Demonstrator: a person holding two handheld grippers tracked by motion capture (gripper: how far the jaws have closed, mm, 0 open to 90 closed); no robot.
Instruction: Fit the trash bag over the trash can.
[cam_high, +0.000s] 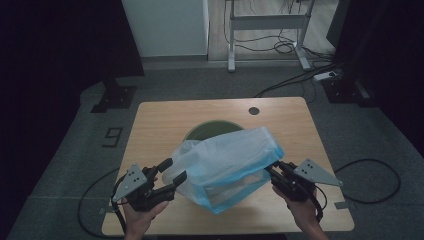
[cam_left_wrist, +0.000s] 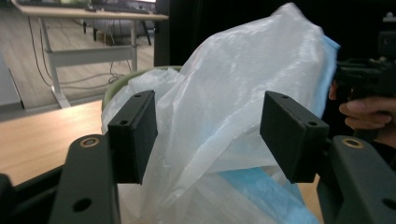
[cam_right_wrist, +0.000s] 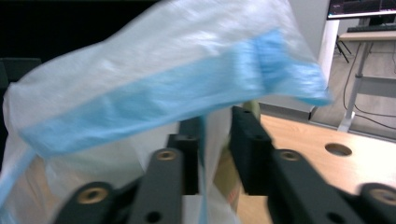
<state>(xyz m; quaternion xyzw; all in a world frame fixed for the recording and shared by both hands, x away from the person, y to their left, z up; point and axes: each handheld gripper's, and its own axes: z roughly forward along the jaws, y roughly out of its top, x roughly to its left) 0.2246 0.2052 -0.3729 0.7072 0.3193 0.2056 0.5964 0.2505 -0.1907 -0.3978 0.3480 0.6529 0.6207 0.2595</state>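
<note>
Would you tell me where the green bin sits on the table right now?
In the high view the green bin stands near the middle of the table, toward its far edge, mostly hidden behind the plastic bag.

**Materials and Surface Finish**

The bag (cam_high: 227, 162) is thin, translucent white plastic film, crinkled and faintly glossy, with a blue band along its rim. The counter (cam_high: 150, 125) is light wood-grain laminate, smooth and matt. The bin (cam_high: 197, 131) behind the bag appears to be matt green plastic. The left gripper (cam_left_wrist: 208, 135) and right gripper (cam_right_wrist: 215, 149) have matt black plastic jaws with brass-coloured metal inserts.
</note>
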